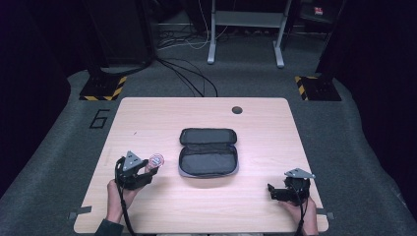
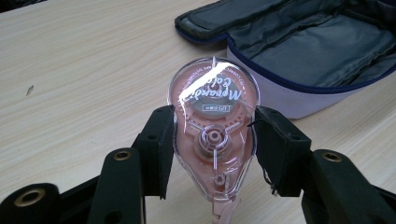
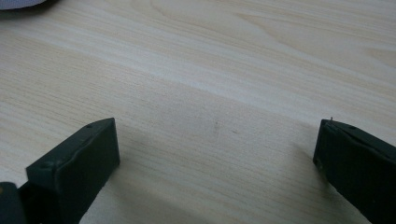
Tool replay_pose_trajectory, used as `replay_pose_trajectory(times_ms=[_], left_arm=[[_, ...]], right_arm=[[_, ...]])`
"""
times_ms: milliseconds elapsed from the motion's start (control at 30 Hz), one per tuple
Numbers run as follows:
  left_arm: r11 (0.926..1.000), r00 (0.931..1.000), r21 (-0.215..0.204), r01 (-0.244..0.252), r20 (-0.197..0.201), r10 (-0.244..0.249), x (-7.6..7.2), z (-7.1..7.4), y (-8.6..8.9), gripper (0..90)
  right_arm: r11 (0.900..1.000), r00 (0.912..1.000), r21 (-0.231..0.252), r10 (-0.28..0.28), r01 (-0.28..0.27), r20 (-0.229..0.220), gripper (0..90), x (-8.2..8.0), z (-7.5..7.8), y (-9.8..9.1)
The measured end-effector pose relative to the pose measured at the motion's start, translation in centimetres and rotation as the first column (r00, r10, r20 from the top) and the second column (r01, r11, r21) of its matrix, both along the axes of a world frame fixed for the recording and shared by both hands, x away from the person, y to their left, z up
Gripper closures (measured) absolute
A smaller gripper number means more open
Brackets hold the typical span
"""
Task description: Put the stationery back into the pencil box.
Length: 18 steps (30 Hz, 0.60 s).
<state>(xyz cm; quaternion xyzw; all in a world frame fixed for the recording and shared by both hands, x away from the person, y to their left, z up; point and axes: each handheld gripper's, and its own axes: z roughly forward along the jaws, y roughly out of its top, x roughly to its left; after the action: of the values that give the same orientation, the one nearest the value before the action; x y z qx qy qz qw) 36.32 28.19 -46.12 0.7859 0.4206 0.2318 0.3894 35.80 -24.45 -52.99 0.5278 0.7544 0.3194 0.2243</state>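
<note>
Two grippers are working at a pale wooden table (image 1: 147, 118), and the job appears to be roughly half done: the pickup looks finished, while the delivery is still waiting. The left gripper (image 2: 212, 140) is clamping a pink, clear-shelled correction tape dispenser (image 2: 214, 126) between its jaws, both pads pressing on the sides of the shell where it narrows. The round end with the printed label is pointing away from the gripper, and the tapered tip is hanging back toward the hand. In the high view the dispenser (image 1: 156, 160) is sitting just ahead of the left gripper (image 1: 147, 169), seemingly lifted clear of the table.

An open dark pencil case (image 1: 208, 151) is lying flat to the gripper's right and slightly ahead of it, near but apart from the dispenser, its grey lining (image 2: 322, 49) facing up and nothing visible inside. Judging by this, what is left is carrying the dispenser across and setting it into the case.

The right gripper (image 1: 282, 189) is idling well off to the far side of the case, its jaws (image 3: 215, 154) standing wide apart over bare wood and holding nothing.
</note>
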Motion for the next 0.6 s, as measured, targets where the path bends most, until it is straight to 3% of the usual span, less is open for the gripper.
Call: replay_pose_trajectory(times_ms=[600], left_arm=[[0.9972, 0.9972, 0.032, 0.068, 0.027, -0.069, 0.8, 1.6, -2.5, 50.0]], right_arm=[[0.9999, 0.9999, -0.001, 0.01, -0.01, 0.003, 0.0, 0.1, 0.0, -0.1]])
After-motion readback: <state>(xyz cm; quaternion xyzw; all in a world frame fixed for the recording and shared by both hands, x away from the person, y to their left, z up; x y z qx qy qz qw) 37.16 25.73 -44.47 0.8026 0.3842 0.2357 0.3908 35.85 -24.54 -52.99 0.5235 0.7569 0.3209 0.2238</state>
